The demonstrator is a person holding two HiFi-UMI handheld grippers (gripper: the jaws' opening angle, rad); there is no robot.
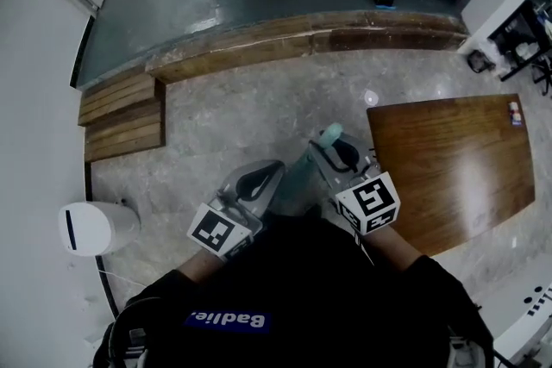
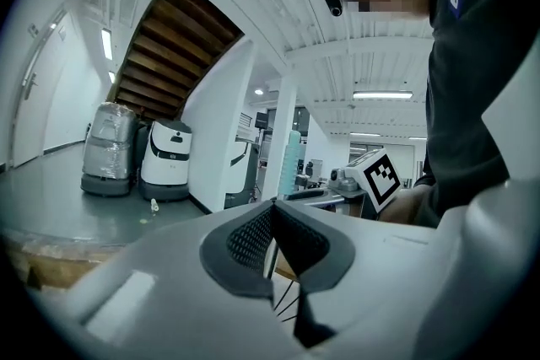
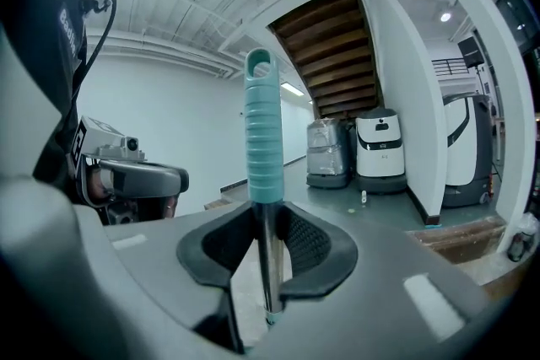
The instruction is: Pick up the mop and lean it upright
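The right gripper pinches the mop on its bare metal shaft, just below the ribbed teal grip, with both dark pads pressed against the tube. In the right gripper view the handle stands upright in the middle of the frame, its looped top reaching toward the white ceiling beams. In the head view the teal grip shows at centre frame, slanting down and to the left between the two tools. The mop's lower end is hidden by the person's dark sleeves and body at the bottom of the frame. The left gripper has its pads pressed together with nothing between them. It sits just left of the mop, apart from the shaft. A brown wooden table fills the right side of the head view, and a long wooden step runs across the upper part where the speckled floor meets the grey one. A white cylindrical bin lies at lower left. Right of centre in the right gripper view, a white machine stands beneath the brown underside of a staircase.
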